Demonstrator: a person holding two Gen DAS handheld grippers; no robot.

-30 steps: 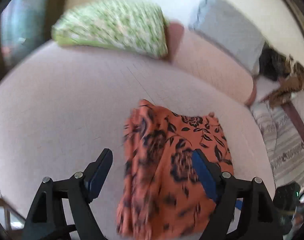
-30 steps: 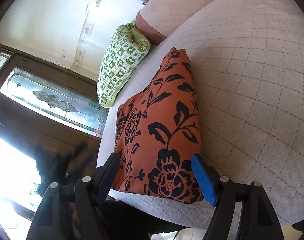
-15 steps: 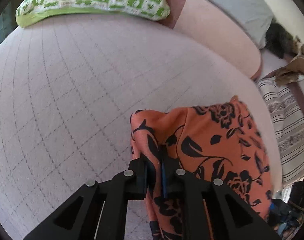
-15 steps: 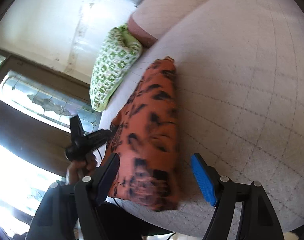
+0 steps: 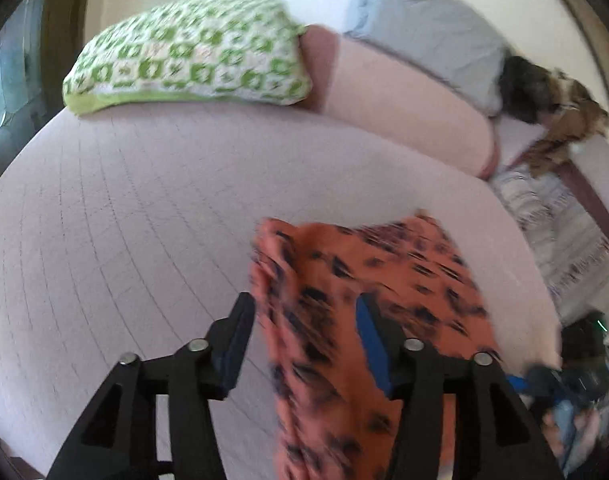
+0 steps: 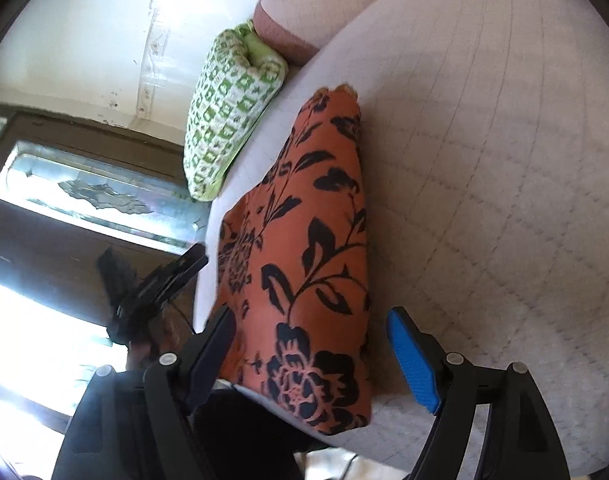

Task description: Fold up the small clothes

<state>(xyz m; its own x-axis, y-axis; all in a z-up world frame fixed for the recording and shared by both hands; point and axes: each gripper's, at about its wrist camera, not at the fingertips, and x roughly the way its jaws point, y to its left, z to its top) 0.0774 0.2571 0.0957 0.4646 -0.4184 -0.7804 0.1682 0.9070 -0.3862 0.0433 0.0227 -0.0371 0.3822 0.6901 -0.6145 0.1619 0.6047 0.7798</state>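
At the bottom of both frames our left gripper and right gripper stand spread, grasping nothing. The orange floral garment lies folded at centre frame on the quilted bed. It looks light, limp and likely to slide, so we would pinch its corners. A green pillow sits upper left.

An orange cloth with a black flower print lies folded into a long, flat shape at the near edge of the pale quilted bed. Its nearest end perhaps overhangs that edge slightly.
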